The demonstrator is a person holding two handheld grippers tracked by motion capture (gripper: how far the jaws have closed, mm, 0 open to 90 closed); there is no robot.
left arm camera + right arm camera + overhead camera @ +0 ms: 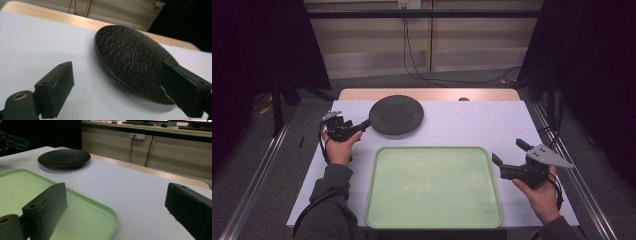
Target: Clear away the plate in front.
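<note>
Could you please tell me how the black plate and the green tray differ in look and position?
The black plate is round, dark and rough-textured; the green tray is rectangular, pale and smooth. The plate lies farther back, at the left gripper; the tray lies nearer the person. Both are empty and rest on the white tabletop.

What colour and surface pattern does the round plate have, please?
The plate is black with a rough, wrinkled texture, clearest in the left gripper view.

Lab, black curtains (pixel 257 45), metal frame (pixel 422 14)

Your left gripper's (pixel 364 125) finger covers the plate's (pixel 130 57) near rim; the tray (pixel 82 217) runs past the edge.
</note>
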